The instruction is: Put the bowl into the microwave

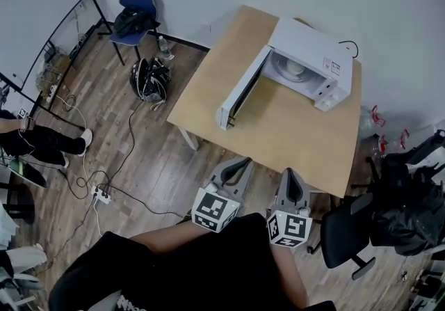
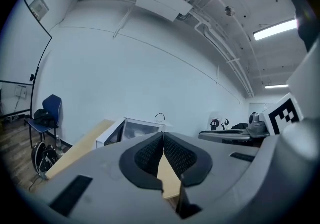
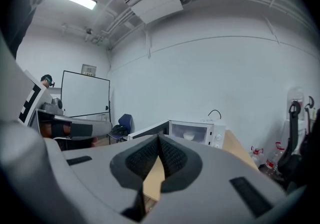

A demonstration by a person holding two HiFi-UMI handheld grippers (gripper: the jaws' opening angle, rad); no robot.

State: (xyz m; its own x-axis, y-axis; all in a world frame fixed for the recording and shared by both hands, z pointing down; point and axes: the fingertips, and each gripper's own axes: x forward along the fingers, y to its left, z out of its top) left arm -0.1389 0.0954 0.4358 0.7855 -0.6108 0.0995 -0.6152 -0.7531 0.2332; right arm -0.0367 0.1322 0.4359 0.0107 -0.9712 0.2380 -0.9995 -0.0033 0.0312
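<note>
While the bowl (image 1: pixel 295 66) sits inside the microwave (image 1: pixel 316 49), well ahead of both grippers, the microwave door (image 1: pixel 240 94) hangs open on the left gripper's (image 1: pixel 244 161) side. That gripper and the right gripper (image 1: pixel 292 173) hover by the closest edge of the table (image 1: pixel 292 136), each with its jaws pressed together on nothing.

left gripper (image 1: pixel 243 161) and right gripper (image 1: pixel 290 173) held low, jaws together, empty.
</note>
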